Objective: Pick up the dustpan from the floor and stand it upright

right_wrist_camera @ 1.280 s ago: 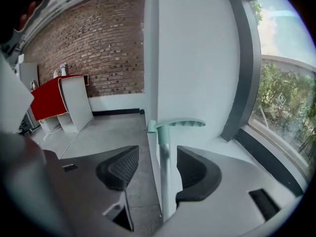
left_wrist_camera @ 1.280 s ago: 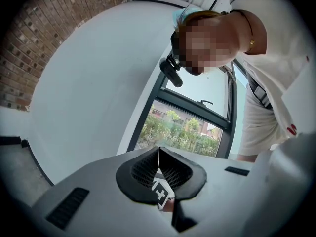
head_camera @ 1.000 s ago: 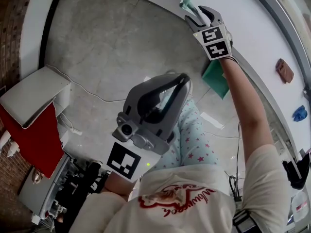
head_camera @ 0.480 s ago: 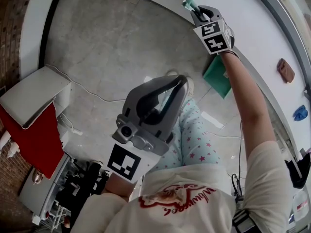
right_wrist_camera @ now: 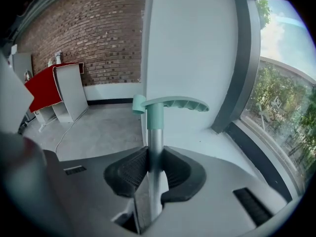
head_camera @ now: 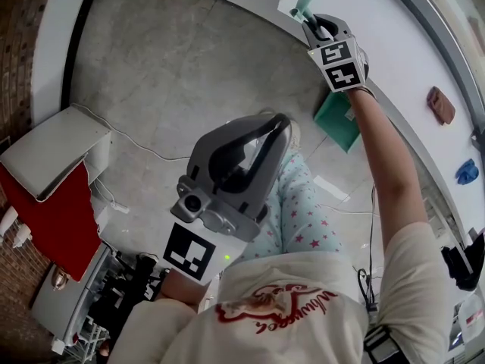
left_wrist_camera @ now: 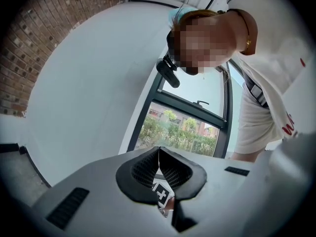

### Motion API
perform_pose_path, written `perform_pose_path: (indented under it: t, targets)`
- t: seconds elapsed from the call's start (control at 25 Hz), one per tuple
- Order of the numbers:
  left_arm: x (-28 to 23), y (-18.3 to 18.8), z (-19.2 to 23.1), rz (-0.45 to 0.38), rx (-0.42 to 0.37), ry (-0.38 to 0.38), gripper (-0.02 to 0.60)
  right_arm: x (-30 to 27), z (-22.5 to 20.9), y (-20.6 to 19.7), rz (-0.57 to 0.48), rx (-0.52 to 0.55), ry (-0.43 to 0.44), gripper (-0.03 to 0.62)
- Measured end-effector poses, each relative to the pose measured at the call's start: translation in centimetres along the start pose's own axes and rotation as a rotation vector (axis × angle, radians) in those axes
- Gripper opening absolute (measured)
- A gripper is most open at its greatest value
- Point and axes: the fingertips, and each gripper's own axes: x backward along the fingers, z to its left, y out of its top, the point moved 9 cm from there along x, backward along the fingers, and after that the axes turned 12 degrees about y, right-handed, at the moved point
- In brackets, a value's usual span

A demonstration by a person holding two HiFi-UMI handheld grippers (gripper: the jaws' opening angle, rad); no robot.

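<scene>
Silver dustpan pole (right_wrist_camera: 154,137): right claw (right_wrist_camera: 155,157) just clamped it.

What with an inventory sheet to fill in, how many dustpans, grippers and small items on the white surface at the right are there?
Dustpans: 1, the teal dustpan.
Grippers: 2: left gripper shut, empty; right gripper, whose jaws have just been closing, clamped on the dustpan's pole.
Small items: 2 on the white surface: a reddish-brown item, a blue item.
Total: 5.

The grey left tool (left_wrist_camera: 158,157), its black ribbed jaws together and empty, faces a dark-framed window (left_wrist_camera: 183,130) and a white-shirted person (left_wrist_camera: 256,122).
</scene>
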Motion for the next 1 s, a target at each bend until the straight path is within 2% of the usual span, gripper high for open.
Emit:
perform_pose_path:
  t: [0.36, 1.0]
  targets:
    - [-0.5, -0.5, -2.7, 0.015, -0.006, -0.089, 0.019, 6.2, 0.9, -1.7, -0.094, 0.006, -0.031, 0.094]
    - [-2.5, -0.5, -9.9, 0.055, -0.018, -0.318, 0.019, 18.2, 1.4, -6.8, -0.227, -0.021, -0.139, 0.092]
